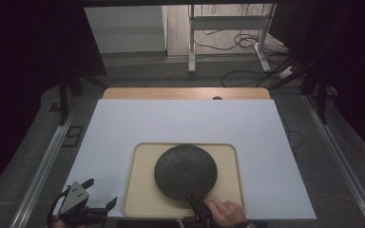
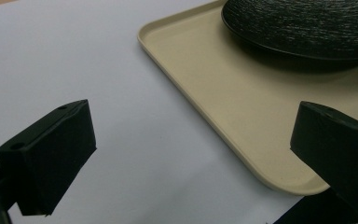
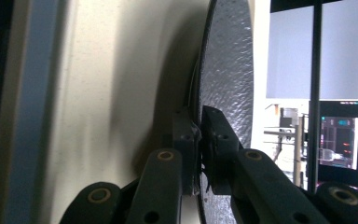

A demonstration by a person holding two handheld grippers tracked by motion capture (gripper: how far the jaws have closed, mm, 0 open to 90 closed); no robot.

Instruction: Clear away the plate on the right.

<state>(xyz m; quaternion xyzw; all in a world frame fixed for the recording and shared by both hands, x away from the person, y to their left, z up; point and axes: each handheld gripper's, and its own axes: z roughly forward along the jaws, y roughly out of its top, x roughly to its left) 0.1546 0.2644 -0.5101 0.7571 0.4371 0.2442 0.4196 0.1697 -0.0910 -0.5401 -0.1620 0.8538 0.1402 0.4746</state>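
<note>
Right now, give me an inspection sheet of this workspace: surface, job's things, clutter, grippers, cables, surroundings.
Surface: white sheet over a wooden table.
Job's things: dark textured plate on a beige tray.
Clutter: nothing seen.
Grippers: right gripper clamped on the plate's near rim; left gripper open beside the tray, holding nothing.
Cables: several loose on the floor beyond the table.
Surroundings: metal stand legs; dark drapes at both sides.

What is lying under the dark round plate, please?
The dark plate lies on a beige tray, its near rim pinched by the right gripper. Whether something small sits beneath the plate cannot be seen; the plate covers that part of the tray.
</note>
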